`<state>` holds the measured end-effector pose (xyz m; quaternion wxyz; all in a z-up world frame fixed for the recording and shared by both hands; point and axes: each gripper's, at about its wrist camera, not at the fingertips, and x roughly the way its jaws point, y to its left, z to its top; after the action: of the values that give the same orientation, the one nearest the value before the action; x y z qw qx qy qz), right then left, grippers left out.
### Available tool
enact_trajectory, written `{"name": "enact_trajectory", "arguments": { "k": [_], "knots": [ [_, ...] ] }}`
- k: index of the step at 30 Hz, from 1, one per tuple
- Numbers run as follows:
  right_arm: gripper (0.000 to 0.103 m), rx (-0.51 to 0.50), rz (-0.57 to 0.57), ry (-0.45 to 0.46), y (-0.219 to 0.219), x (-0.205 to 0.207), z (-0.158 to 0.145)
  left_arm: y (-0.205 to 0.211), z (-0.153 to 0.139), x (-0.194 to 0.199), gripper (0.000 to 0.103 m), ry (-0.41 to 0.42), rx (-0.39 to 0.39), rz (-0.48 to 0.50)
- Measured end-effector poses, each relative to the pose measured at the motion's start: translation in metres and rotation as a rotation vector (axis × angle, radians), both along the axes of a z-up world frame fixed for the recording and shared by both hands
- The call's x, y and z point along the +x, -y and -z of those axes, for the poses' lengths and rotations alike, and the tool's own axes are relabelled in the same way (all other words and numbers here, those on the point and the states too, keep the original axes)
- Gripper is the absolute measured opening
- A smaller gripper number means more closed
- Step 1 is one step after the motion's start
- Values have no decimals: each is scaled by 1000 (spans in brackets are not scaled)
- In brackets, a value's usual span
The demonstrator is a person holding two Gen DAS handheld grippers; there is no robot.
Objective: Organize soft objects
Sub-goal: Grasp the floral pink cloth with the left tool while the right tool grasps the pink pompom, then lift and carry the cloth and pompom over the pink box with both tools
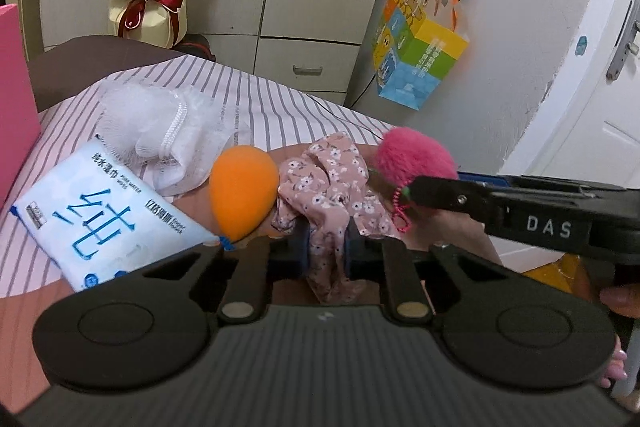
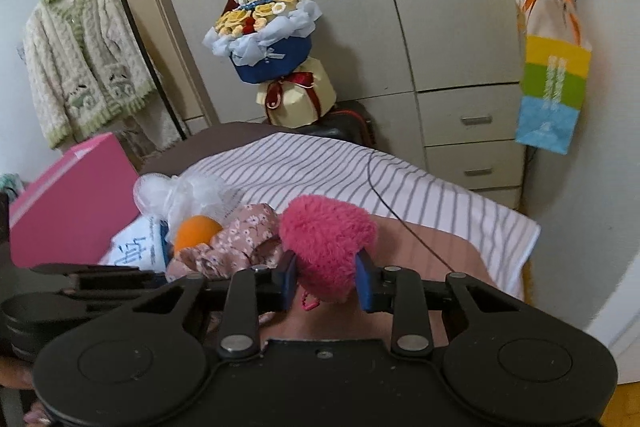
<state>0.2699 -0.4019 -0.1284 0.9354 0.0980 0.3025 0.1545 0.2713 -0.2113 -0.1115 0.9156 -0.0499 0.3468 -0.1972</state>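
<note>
My left gripper (image 1: pixel 327 247) is shut on a pink floral scrunchie (image 1: pixel 332 195), which also shows in the right wrist view (image 2: pixel 236 239). My right gripper (image 2: pixel 326 281) is shut on a fluffy pink pompom (image 2: pixel 330 247) with a pink coiled cord; it appears in the left wrist view (image 1: pixel 416 157) at the right gripper's tip (image 1: pixel 412 193). An orange sponge (image 1: pixel 244 191) lies left of the scrunchie and touches it. A white mesh bath puff (image 1: pixel 160 131) and a wet-wipes pack (image 1: pixel 108 219) lie further left on the bed.
A pink box (image 2: pixel 76 203) stands at the bed's left edge. The striped sheet (image 2: pixel 340 171) covers the bed's far part. A bouquet (image 2: pixel 272 39) stands before the wardrobe. A coloured paper bag (image 2: pixel 554 95) hangs on the right wall. A thin black cable (image 2: pixel 384 199) crosses the sheet.
</note>
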Motion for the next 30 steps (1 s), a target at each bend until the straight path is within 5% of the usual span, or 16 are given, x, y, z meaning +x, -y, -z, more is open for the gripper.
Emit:
{"name": "enact_trajectory", "arguments": {
  "k": [13,30],
  "knots": [
    [34,-155,44,5,-31,-64,-17,-25,-17,-48,14,28,20,19],
    [34,-167,14,-75,-76,-142,-31,-75,-41,-121,13,15,61,49]
  ]
}}
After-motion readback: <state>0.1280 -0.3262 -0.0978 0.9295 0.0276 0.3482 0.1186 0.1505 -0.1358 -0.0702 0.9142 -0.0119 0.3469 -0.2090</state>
